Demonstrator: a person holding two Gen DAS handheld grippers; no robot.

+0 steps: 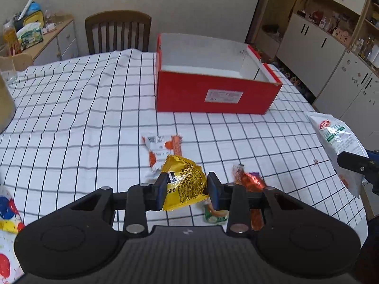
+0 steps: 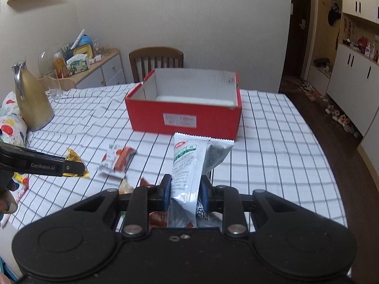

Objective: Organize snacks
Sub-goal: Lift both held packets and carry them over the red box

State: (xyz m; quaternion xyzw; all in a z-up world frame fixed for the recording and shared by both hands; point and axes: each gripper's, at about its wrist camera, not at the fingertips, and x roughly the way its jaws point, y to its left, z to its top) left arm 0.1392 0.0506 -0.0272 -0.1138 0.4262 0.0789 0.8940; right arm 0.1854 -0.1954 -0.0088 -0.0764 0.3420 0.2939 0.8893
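Note:
An open red box [image 1: 213,94] with a white inside stands on the checked tablecloth; it also shows in the right wrist view [image 2: 184,118]. My left gripper [image 1: 186,189] is shut on a yellow snack packet [image 1: 187,184], held just above the table. My right gripper [image 2: 184,193] is shut on a white and green snack packet [image 2: 187,165], held upright in front of the box; this packet shows at the right edge of the left wrist view [image 1: 338,142]. An orange and white packet [image 1: 163,149], a red wrapped snack [image 1: 251,179] and a small green packet [image 1: 214,214] lie on the cloth.
A gold jug [image 2: 30,104] and a colourful bag [image 2: 9,123] stand at the table's left side. A wooden chair [image 2: 156,61] is behind the table. A sideboard with clutter [image 2: 94,66] is at the back left, cabinets [image 2: 350,71] at the right.

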